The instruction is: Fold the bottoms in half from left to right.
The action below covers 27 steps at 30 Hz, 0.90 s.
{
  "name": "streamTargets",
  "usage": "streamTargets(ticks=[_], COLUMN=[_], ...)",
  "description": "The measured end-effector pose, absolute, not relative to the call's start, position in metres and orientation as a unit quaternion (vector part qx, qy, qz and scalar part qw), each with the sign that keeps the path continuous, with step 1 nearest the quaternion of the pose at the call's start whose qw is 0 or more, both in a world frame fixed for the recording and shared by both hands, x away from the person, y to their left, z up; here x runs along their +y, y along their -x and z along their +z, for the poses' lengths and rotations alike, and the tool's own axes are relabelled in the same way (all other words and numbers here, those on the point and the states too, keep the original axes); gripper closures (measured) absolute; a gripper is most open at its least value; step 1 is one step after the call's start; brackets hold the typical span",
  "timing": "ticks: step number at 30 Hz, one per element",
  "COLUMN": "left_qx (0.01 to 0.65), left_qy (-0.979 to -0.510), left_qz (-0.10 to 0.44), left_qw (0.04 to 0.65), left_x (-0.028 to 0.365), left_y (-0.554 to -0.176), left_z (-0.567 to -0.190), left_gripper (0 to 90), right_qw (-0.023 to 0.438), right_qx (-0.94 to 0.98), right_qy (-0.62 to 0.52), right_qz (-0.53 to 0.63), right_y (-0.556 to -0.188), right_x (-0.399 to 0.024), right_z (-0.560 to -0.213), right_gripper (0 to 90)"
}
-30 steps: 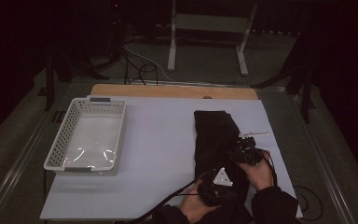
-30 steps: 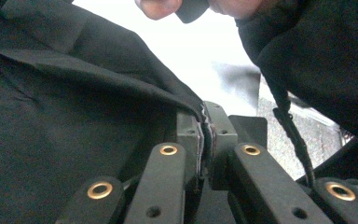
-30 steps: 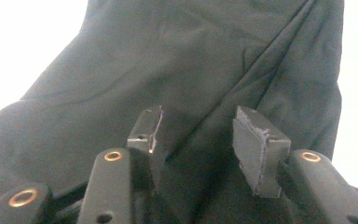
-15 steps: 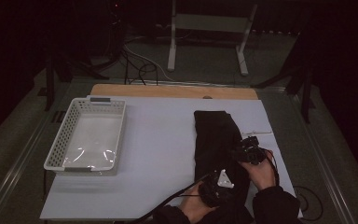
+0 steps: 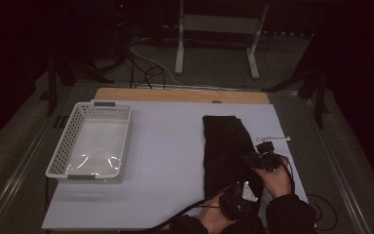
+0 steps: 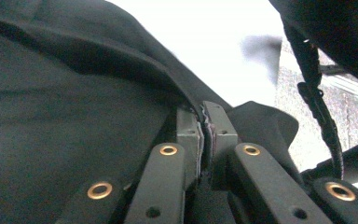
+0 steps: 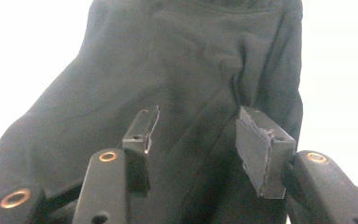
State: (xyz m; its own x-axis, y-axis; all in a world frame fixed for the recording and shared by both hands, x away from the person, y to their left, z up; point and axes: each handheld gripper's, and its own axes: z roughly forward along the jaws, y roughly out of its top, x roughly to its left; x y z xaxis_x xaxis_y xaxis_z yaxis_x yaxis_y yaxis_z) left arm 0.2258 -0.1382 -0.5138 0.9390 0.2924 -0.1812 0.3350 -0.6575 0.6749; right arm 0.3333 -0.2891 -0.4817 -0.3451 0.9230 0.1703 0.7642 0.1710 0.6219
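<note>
Black garment [image 5: 226, 151] folded lengthwise on white table [image 5: 170, 161]; white basket [image 5: 91, 141] left.

Dim room, grey floor [image 5: 214, 68], white metal stand [image 5: 219, 29], tangled cables [image 5: 146, 63].

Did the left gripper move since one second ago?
Yes. The left gripper slid slightly toward the table's near edge, along the black cloth, in the high view.
</note>
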Motion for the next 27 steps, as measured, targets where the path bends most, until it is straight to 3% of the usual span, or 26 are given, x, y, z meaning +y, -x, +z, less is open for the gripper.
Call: streamTargets(ticks=[15, 27], left_qx=[0.164, 0.190], left_qy=[-0.902, -0.907], left_qz=[-0.052, -0.014], left_qw=[0.396, 0.376], left_x=[-0.150, -0.144], left_y=[-0.223, -0.231], left_z=[-0.513, -0.515], left_gripper=[86.9, 87.0], right_qw=[0.134, 0.133], right_qx=[0.753, 0.751], right_qy=[-0.564, -0.566], right_qz=[0.310, 0.313], right_y=[-0.332, -0.332], right_x=[-0.300, -0.305], right_z=[-0.481, -0.481], right_gripper=[48.8, 48.8])
